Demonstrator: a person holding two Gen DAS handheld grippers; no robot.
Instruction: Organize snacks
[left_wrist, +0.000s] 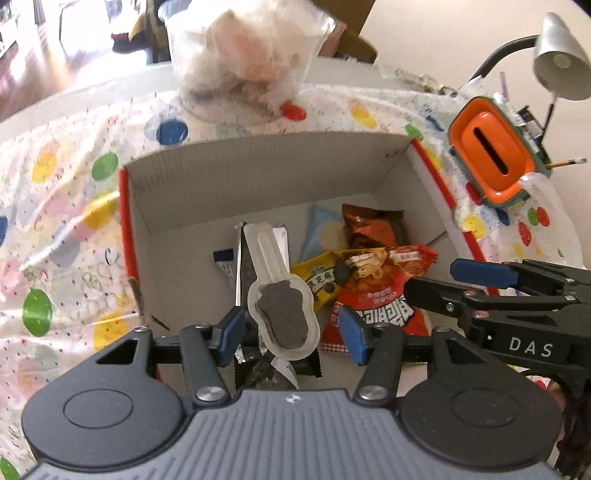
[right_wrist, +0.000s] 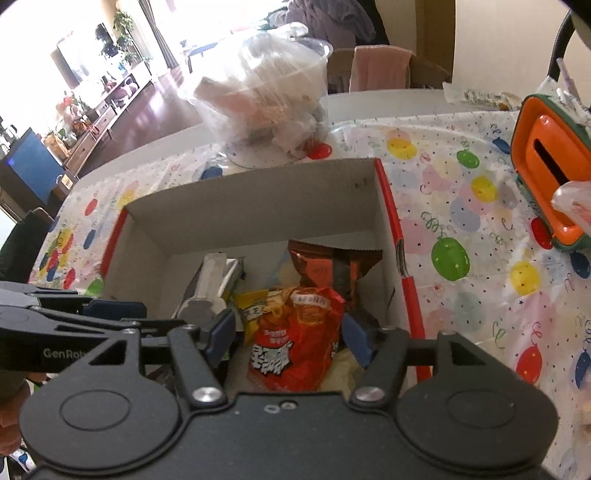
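A: Cardboard box (left_wrist: 258, 173) with red edges, on the balloon-print cloth (left_wrist: 55, 221). Snacks lie inside: clear spoon-shaped pack (left_wrist: 282, 310), red packet (right_wrist: 295, 343), brown packet (right_wrist: 325, 267).

B: Tongs?

A: Left gripper (left_wrist: 290, 332) half open, pads astride the clear pack but off it. Right gripper (right_wrist: 290, 338) likewise over the red packet, holding nothing.

B: Step?

A: Looks like drop-off. Next: lift clear, seek any remaining snacks.

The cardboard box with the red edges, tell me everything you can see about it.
The cardboard box is open-topped, of pale corrugated board with red outer faces, and stands on the balloon-print tablecloth. Snack packets lie loose on its floor, among them a red packet, a brown one and a yellow one. Its left half is mostly bare.
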